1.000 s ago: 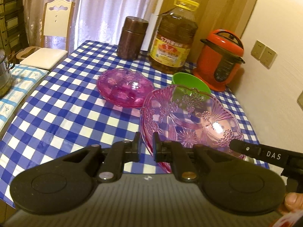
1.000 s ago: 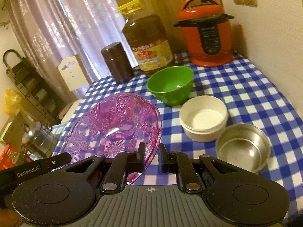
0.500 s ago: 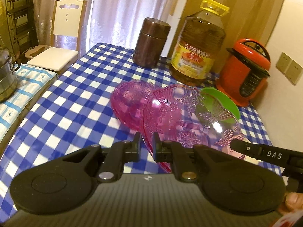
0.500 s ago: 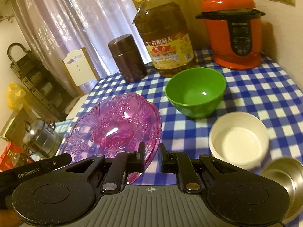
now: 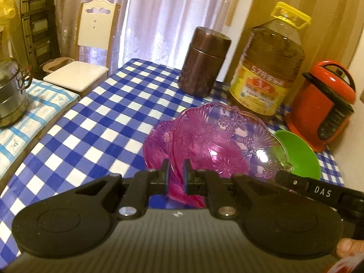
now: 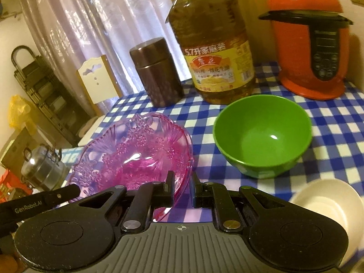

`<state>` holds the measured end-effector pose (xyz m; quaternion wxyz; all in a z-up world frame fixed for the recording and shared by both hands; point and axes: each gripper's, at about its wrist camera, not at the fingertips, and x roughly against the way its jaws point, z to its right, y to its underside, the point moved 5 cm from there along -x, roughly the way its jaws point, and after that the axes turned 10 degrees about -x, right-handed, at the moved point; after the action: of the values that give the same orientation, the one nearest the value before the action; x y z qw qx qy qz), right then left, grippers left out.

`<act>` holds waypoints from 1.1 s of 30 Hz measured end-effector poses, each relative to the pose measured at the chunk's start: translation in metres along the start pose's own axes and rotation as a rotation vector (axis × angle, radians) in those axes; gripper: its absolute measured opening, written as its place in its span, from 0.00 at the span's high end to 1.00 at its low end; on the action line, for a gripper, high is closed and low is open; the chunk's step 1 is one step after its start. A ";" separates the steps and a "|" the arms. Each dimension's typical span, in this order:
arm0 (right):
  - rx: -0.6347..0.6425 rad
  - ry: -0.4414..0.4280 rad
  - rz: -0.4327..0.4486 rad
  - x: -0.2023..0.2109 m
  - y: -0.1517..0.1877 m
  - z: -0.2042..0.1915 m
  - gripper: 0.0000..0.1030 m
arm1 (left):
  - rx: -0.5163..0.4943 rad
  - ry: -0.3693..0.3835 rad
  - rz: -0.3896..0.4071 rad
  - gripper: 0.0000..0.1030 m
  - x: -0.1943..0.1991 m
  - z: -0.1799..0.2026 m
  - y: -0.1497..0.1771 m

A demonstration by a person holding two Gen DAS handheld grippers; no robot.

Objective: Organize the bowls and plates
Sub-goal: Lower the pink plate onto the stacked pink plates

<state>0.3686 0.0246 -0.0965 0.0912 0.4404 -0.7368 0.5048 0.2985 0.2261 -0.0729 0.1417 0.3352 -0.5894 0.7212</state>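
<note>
Both grippers hold one pink glass plate (image 5: 218, 141) by opposite rims, lifted above the blue checked table (image 5: 102, 118). My left gripper (image 5: 175, 175) is shut on its near left rim. My right gripper (image 6: 183, 186) is shut on its right rim; the plate also shows in the right wrist view (image 6: 136, 150). A second pink glass plate (image 5: 157, 145) lies on the table under and left of the held one. A green bowl (image 6: 261, 134) stands to the right, with a white bowl (image 6: 327, 204) nearer me.
A brown canister (image 5: 204, 61), a large oil bottle (image 5: 266, 70) and a red pressure cooker (image 5: 323, 102) stand along the table's far side. A white chair (image 5: 88, 52) and a steel pot (image 5: 11, 93) are off to the left.
The held pink plate has moved left and away, from beside the second pink plate to over it. The steel bowl has left the right wrist view.
</note>
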 end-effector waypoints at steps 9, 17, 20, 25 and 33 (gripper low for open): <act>0.135 0.014 -0.014 -0.046 -0.011 -0.017 0.87 | 0.026 -0.061 -0.026 0.90 -0.031 -0.013 -0.003; 0.202 0.041 -0.032 -0.069 -0.005 -0.018 0.87 | -0.008 -0.091 -0.063 0.89 -0.049 -0.014 0.001; 0.229 0.048 -0.034 -0.073 -0.003 -0.020 0.86 | -0.015 -0.099 -0.071 0.89 -0.053 -0.014 0.002; 0.255 0.057 -0.031 -0.076 0.000 -0.021 0.86 | -0.018 -0.098 -0.072 0.89 -0.055 -0.014 0.002; 0.265 0.066 -0.039 -0.080 0.002 -0.018 0.86 | -0.032 -0.098 -0.076 0.89 -0.059 -0.012 0.003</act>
<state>0.4090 0.0844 -0.1352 0.0665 0.4460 -0.6515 0.6101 0.3366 0.2482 -0.1143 0.1451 0.3898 -0.5941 0.6885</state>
